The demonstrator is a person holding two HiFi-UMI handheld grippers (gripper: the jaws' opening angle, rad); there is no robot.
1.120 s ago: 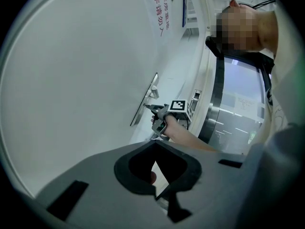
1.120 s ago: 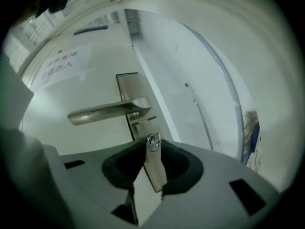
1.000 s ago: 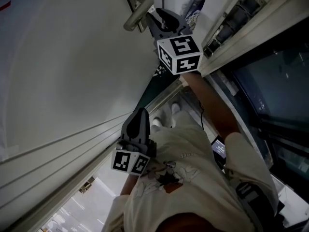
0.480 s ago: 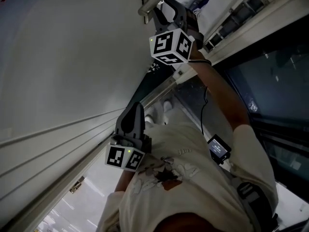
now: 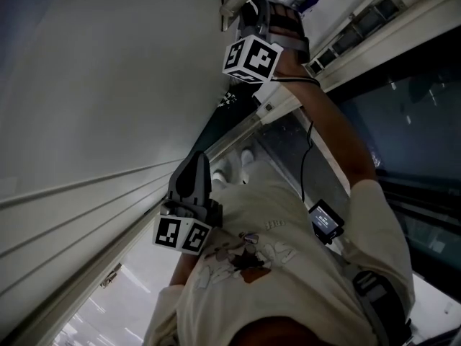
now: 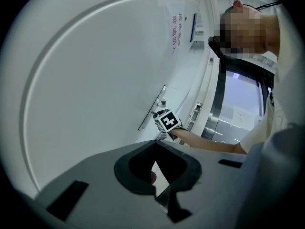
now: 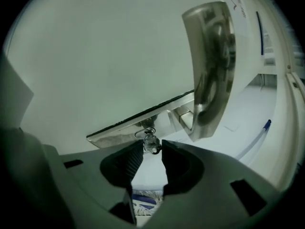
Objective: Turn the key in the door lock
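A small key [image 7: 151,141] with a ring sticks out of the lock in the metal plate [image 7: 119,130] on the white door, just below the lever handle [image 7: 212,66]. My right gripper [image 7: 152,148] points level at it. Its jaws are closing, one on each side of the key's head, with thin gaps still showing. In the head view the right gripper [image 5: 252,13] is at the top by the handle [image 5: 234,2]. My left gripper [image 5: 193,173] hangs lower beside the door, shut and empty; in its own view its fingertips [image 6: 157,191] meet.
The white door [image 5: 108,85] fills the left of the head view. A door frame and dark glass panel [image 5: 403,121] run along the right. The person's torso, shoes [image 5: 245,157] and an arm-mounted device [image 5: 325,220] lie below.
The right gripper has rolled at the lock, its marker cube showing other faces, and sits higher in the head view. The left gripper drifted slightly left and down.
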